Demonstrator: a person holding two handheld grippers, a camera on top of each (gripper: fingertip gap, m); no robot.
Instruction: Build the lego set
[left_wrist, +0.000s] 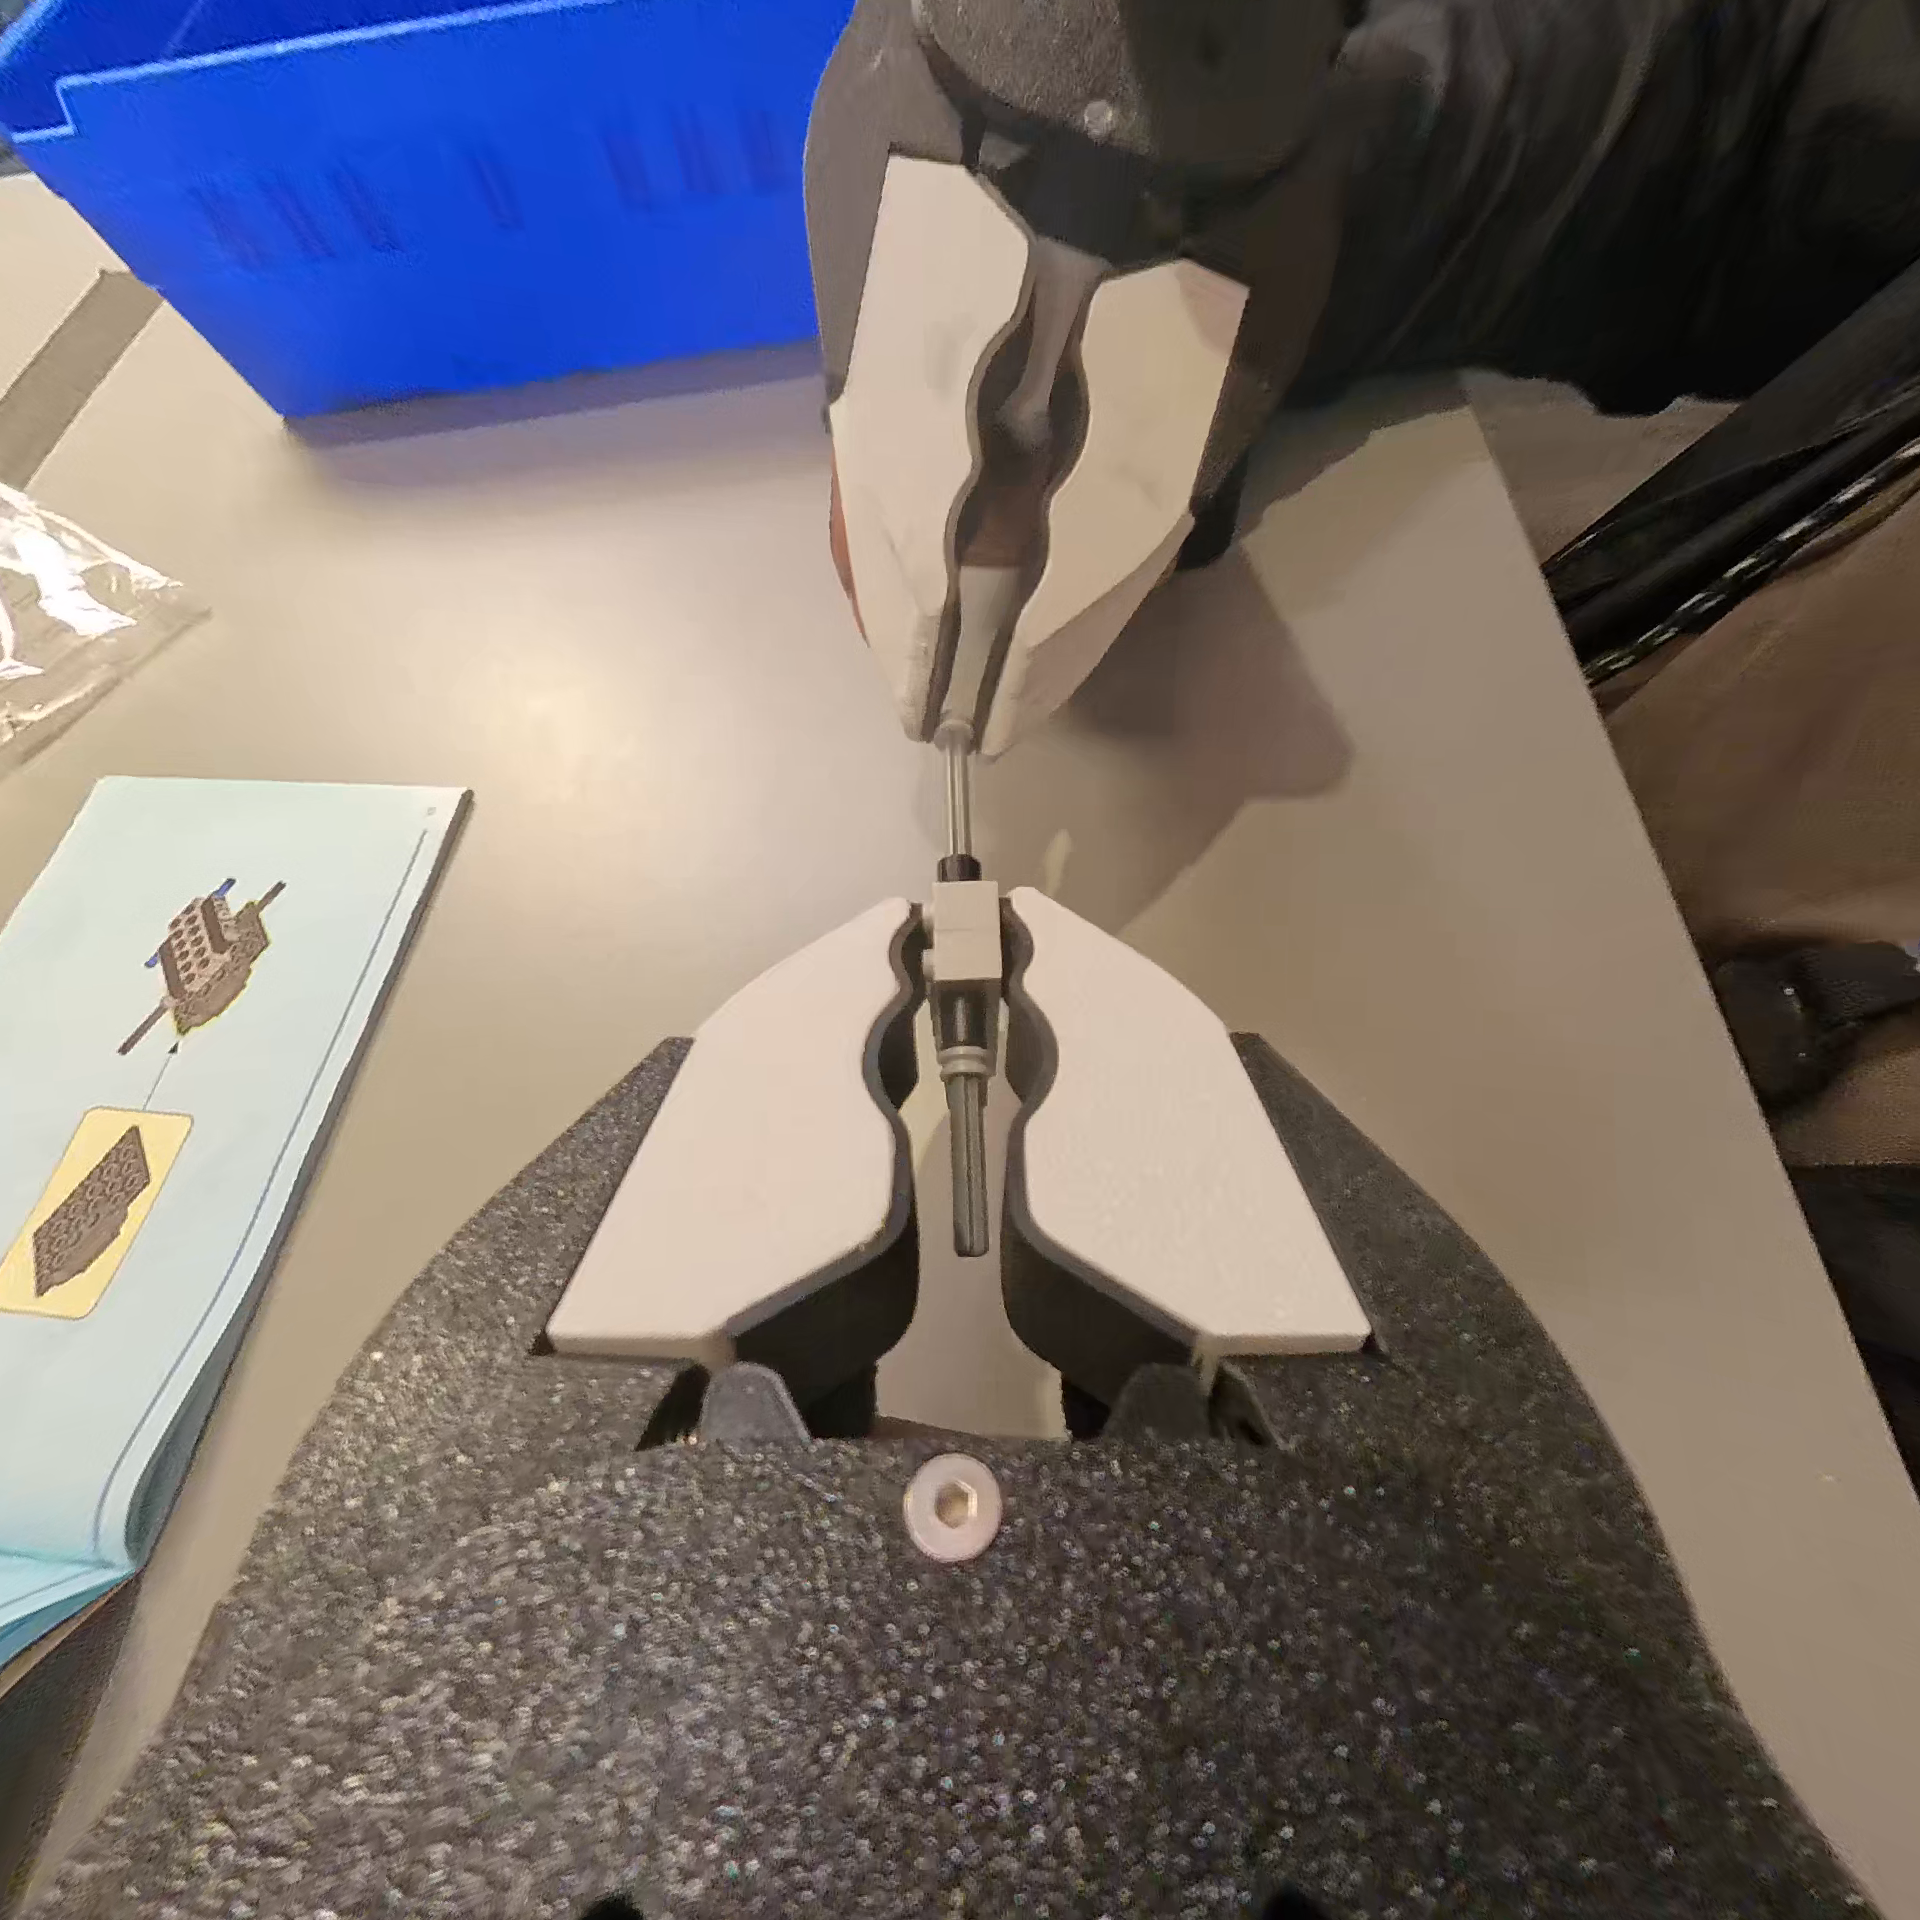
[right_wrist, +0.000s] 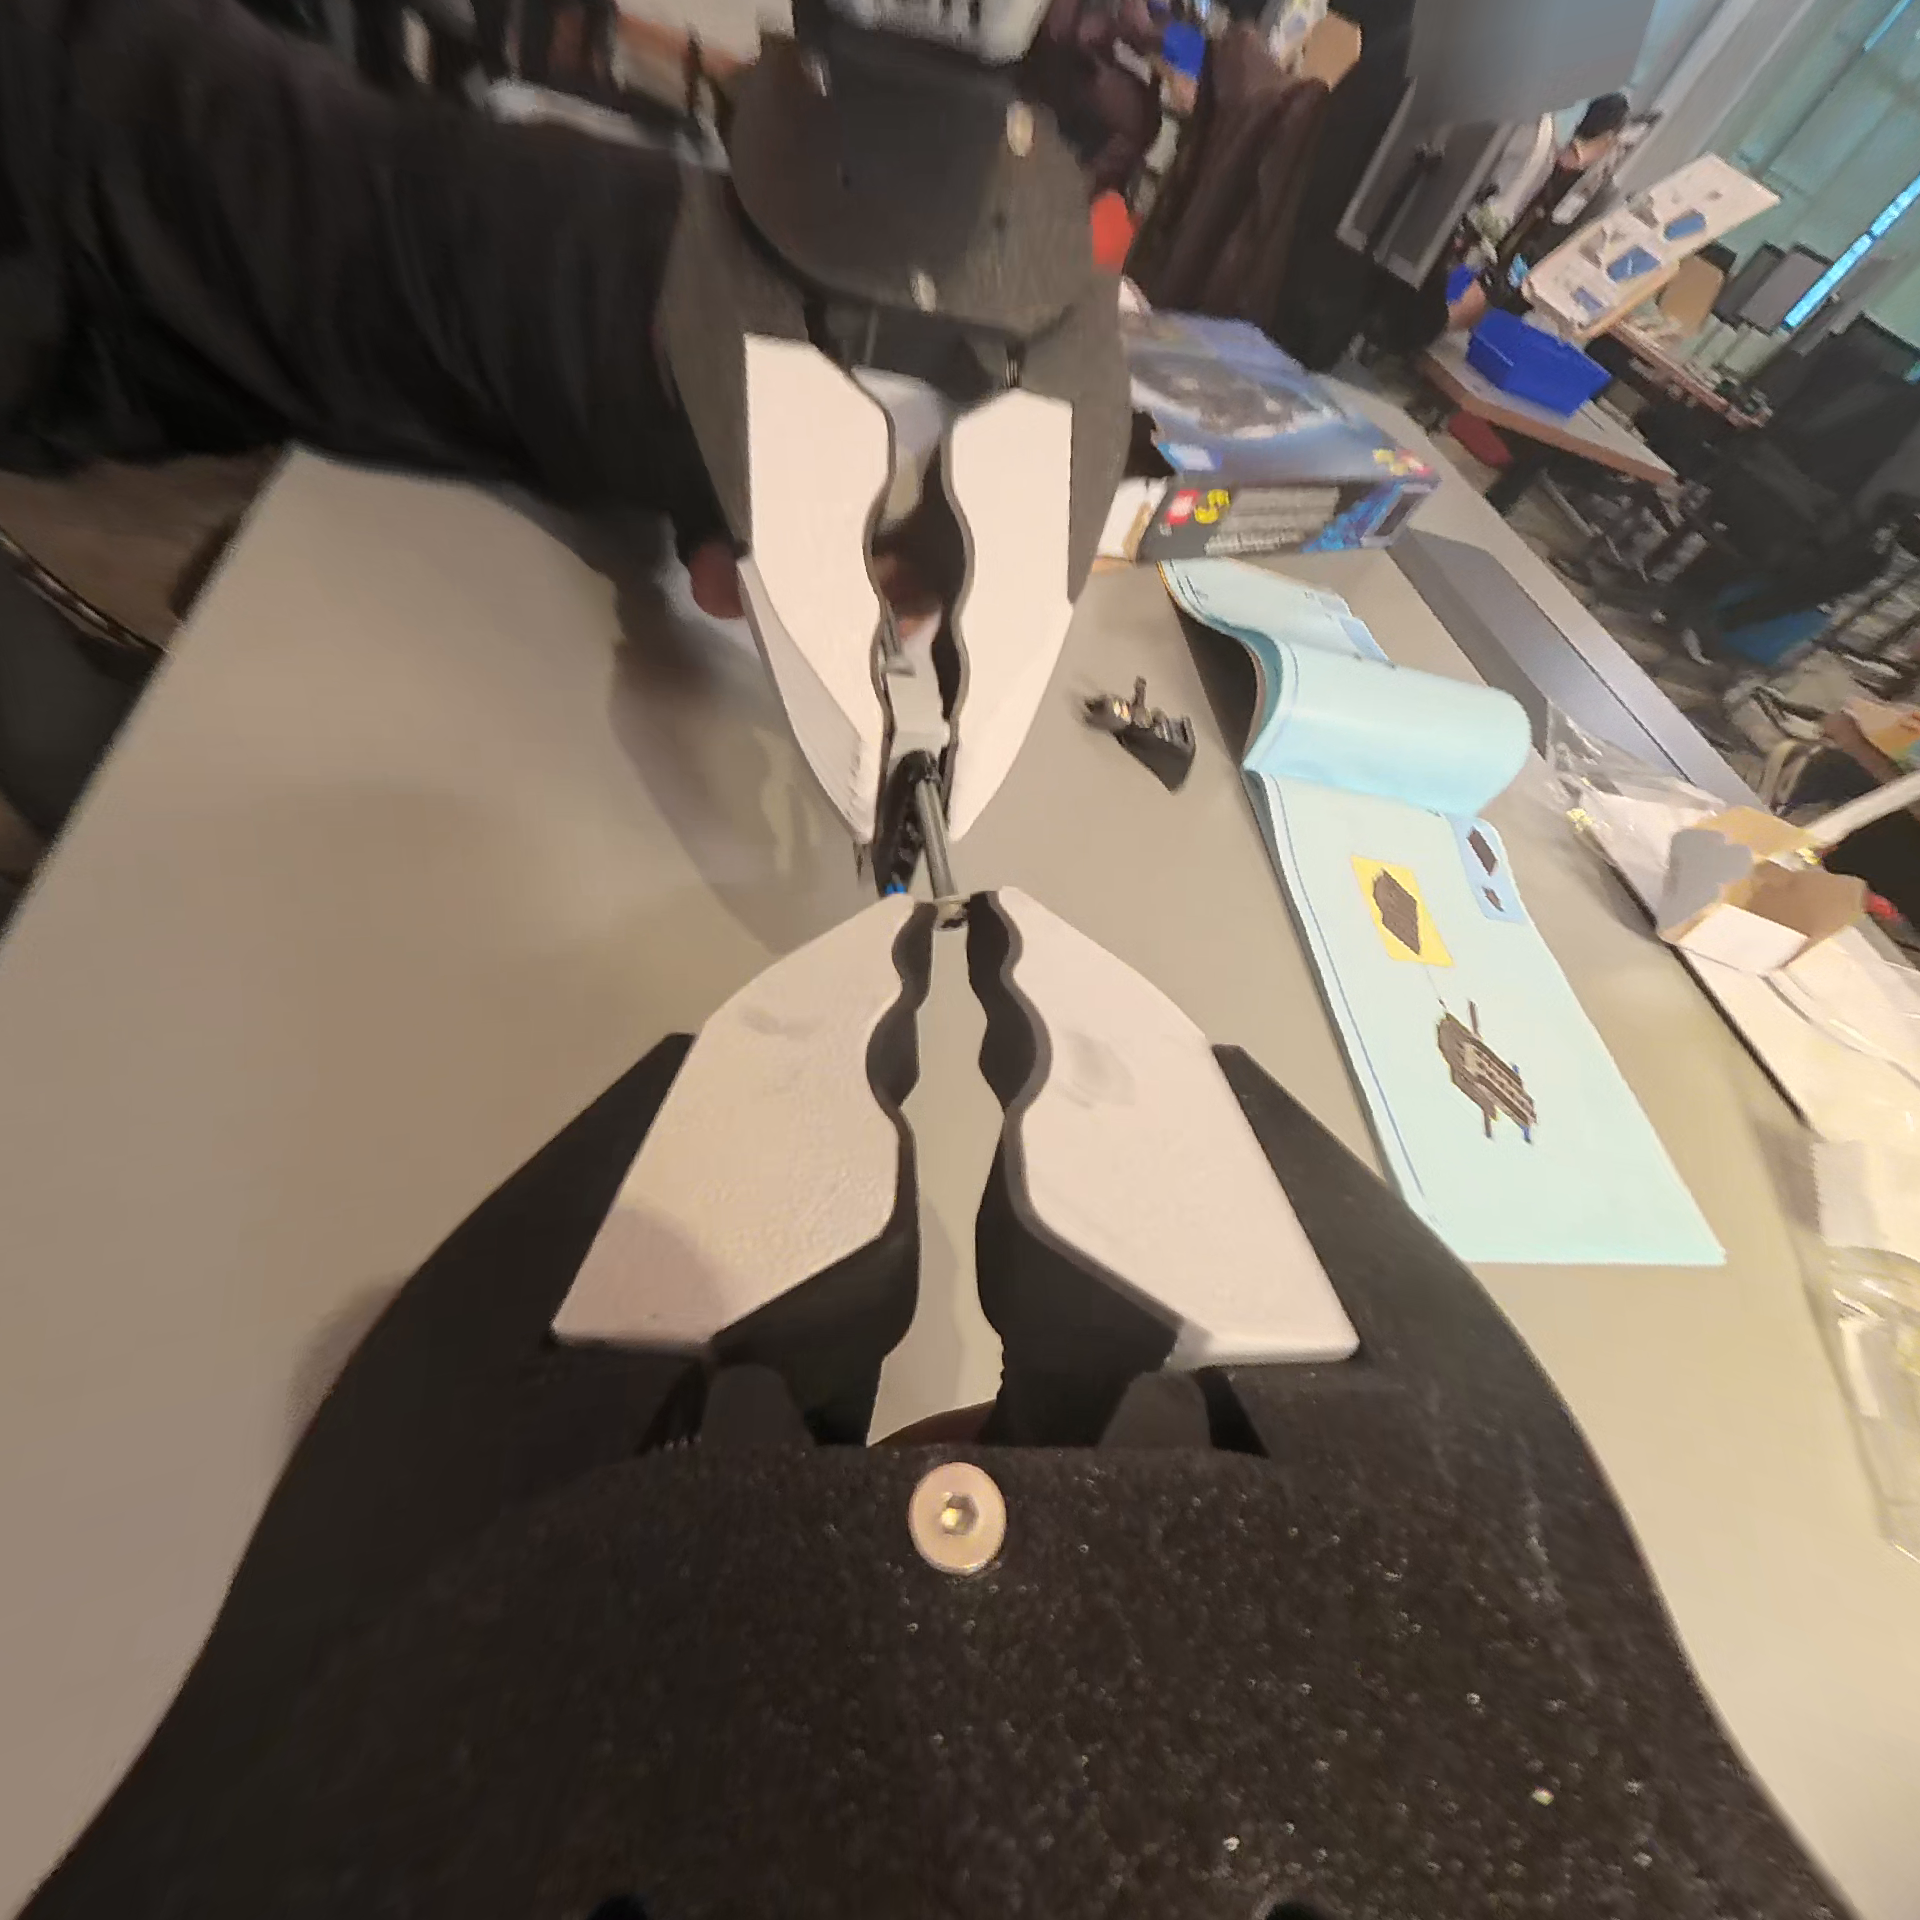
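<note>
Your left claw clamps a small grey brick assembly above the desk; your right claw, directly opposite, pinches the thin axle running lengthwise between both.

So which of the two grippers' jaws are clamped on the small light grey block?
The left gripper, clamping the small light grey block; the right gripper pinches only the thin grey axle.

Grippers meet tip to tip over the table: left gripper facing right gripper, a thin axle between them. Booklet lies left, bin behind it.
</note>
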